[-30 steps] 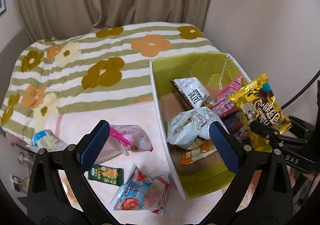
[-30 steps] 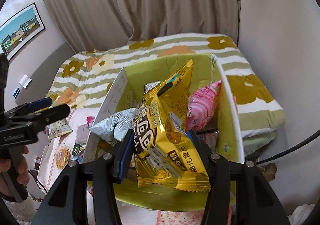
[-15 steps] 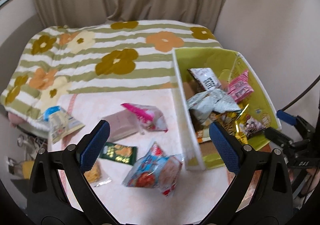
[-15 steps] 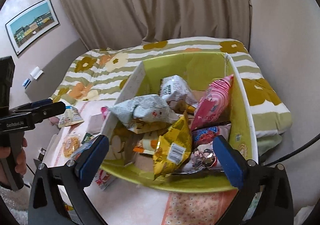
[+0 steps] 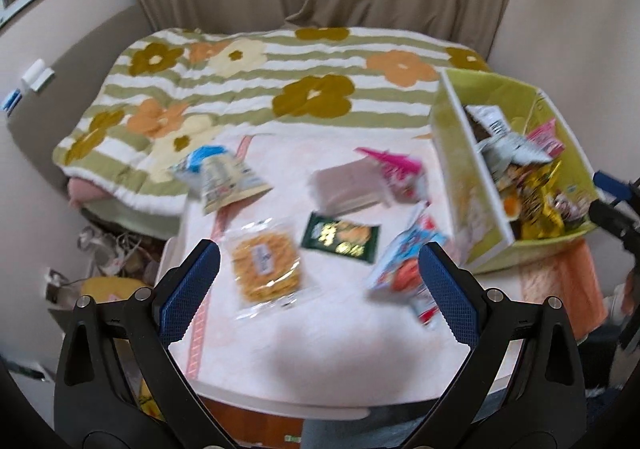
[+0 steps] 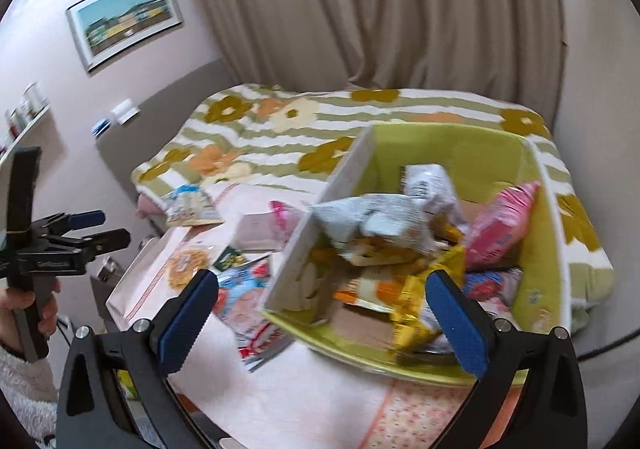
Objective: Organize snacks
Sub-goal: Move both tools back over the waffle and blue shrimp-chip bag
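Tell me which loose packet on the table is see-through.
The clear bag of yellow noodle-like snack, lying nearest the left gripper; the other packets around it are printed and opaque.

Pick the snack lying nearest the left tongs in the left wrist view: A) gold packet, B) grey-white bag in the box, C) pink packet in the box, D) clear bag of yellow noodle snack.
D: the clear bag of yellow noodle snack lies on the table just ahead of the open left tongs.

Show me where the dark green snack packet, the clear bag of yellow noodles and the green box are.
dark green snack packet (image 5: pixel 341 238), left wrist view, packet middle.
clear bag of yellow noodles (image 5: pixel 266 264), left wrist view, label.
green box (image 6: pixel 452 153), right wrist view, inner far wall.
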{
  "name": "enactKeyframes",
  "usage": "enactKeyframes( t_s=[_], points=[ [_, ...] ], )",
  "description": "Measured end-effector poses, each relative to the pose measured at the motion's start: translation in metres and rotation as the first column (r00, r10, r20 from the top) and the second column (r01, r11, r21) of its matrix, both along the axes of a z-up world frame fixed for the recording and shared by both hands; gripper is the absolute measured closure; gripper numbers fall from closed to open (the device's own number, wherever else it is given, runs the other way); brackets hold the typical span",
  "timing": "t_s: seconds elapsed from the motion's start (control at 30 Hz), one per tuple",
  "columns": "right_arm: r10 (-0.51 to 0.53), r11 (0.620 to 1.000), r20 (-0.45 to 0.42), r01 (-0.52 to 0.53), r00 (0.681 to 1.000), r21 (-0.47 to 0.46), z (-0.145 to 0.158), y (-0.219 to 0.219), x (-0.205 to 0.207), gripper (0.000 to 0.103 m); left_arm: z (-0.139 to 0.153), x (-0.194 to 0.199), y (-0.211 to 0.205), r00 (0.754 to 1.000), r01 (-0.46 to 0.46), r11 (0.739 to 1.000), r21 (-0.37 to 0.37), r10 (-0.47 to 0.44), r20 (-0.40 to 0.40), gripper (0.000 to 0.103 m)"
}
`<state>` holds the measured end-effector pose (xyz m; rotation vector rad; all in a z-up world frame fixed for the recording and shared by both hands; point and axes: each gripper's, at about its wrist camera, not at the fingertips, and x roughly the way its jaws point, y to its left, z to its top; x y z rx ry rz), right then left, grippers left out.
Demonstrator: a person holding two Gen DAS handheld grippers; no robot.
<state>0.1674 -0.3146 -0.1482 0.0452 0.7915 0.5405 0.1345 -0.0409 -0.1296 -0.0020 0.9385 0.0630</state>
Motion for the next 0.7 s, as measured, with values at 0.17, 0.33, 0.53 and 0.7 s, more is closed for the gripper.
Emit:
enactKeyframes(
  t_s=[0.17,0.33,0.53,0.7],
  points=[
    [0.05,0.999,0.006,-0.05,0.999,-0.015,0.007,0.04,-0.005,0.0,-0.018,-0.004,0.035,0.999,0.021,0.999,-0.039,-0.022,-0.047,0.004],
    [0.087,0.991,0.004,-0.086,0.996,-0.098,0.005,0.088,-0.011,0.0,-0.04,0.003,0.07,0.993,0.017,0.991,-0.134,-0.033,-0.113,0.004],
    [0.141,0.964,-0.022,-0.143,0.99,-0.223,-0.014,0.146,-0.018,0.0,-0.053,0.012,0.103,0.986,0.035,0.983,-0.179,-0.063,-0.153,0.004],
    [0.196,0.909,-0.063,-0.205,0.979,-0.363,-0.045,0.179,-0.015,0.0,-0.076,0.028,0.123,0.97,0.05,0.964,-0.261,-0.109,-0.217,0.004]
  ],
)
